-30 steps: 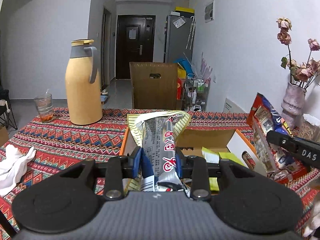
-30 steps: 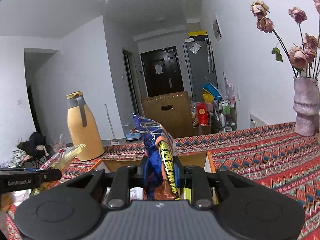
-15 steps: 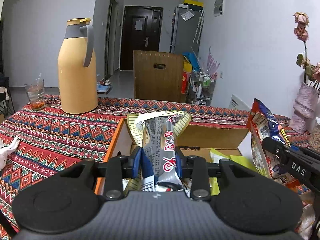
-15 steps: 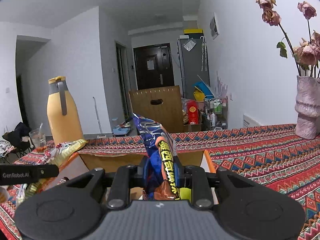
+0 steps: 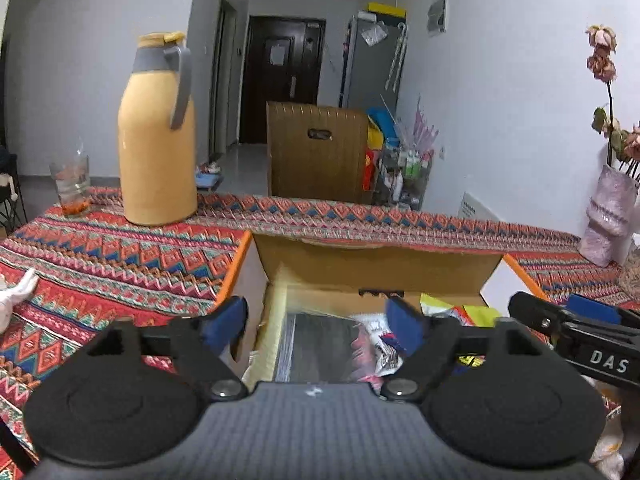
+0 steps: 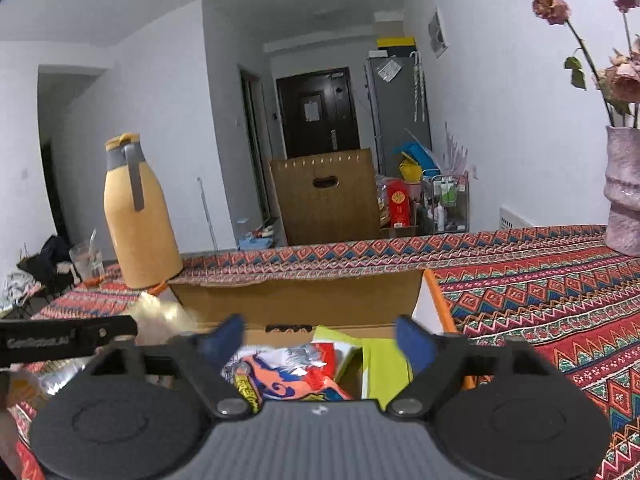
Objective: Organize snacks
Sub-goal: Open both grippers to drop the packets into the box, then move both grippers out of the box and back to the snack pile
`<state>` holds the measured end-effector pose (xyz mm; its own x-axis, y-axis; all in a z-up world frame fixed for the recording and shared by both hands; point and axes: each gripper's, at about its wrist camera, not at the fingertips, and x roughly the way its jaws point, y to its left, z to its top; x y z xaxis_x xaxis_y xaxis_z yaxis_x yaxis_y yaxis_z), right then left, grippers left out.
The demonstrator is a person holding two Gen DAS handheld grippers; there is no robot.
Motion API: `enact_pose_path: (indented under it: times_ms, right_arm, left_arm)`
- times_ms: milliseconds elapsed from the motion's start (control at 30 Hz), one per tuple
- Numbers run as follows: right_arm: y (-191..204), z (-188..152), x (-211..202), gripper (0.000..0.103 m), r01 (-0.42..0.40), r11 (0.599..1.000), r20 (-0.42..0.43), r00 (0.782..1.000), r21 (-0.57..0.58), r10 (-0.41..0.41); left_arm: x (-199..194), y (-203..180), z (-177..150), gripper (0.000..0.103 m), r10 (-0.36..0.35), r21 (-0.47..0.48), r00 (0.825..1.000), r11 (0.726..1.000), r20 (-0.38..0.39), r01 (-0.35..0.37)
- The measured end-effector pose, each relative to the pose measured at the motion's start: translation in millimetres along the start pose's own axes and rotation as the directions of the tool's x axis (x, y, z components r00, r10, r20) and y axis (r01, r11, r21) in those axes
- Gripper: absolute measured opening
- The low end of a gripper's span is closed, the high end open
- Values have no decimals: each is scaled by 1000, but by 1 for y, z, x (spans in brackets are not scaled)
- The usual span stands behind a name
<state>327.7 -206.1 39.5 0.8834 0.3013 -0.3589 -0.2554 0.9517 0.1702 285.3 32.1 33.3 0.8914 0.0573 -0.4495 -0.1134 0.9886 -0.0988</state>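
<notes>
Snacks: a silver-and-red packet (image 5: 324,344) lies in the left part of the cardboard box (image 5: 376,264), directly below your left tongs (image 5: 316,322); an orange-and-blue packet (image 6: 288,372) lies in the right part, below your right tongs (image 6: 316,340), beside a yellow-green packet (image 6: 384,364). Both packets rest loose among the box's other wrappers, touched by neither set of pads.

Tongs, left: jaws opening and already wide, blue pads well apart with nothing pressed between them. Tongs, right: same condition, opening and empty. You hold each pair low over the box mouth, probably so that a released packet drops straight in rather than onto the cloth.

Box: flaps folded out, orange edges showing, standing on the surface (image 5: 120,256) under a patterned red cloth.

Pose: both tongs point forward and somewhat downward toward the box's far wall, side by side; the right pair's arm shows at the left view's right edge.

Surroundings: yellow thermos jug (image 5: 158,136) and drinking glass (image 5: 72,184) to the left, pink vase (image 6: 624,192) with dried roses to the right, wooden chair back (image 5: 316,152) beyond.
</notes>
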Motion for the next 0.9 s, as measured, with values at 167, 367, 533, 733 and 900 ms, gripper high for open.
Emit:
enact_pose_path:
  times_ms: [167,367,533,733,900]
  right_arm:
    - [-7,3,-5,103,4,1000,15,1000,30,-4]
    - [-5,3,-7,103,-1,1000,18,1000,28,0]
    - [-5,4,-10,103,0,1000,26,1000,26,0]
    - [2,11,-22,103,3,1000,51,999,6,-3]
    - [5,17,-41,103,1,1000,77,997,-8,0]
  left_arm:
    - [-9,1,3,103,14,-19,999,1000,33,-13]
    - [-6,1,3,103,21,-24,1000,1000,23,-20]
    - [-9,0,2,103,20,-26,1000,999,24,-20]
    - [-19,-2,8,103,16,-32,999,999,41,-14]
    - [-35,-5,13,103,10,-27,998,1000,60,-8]
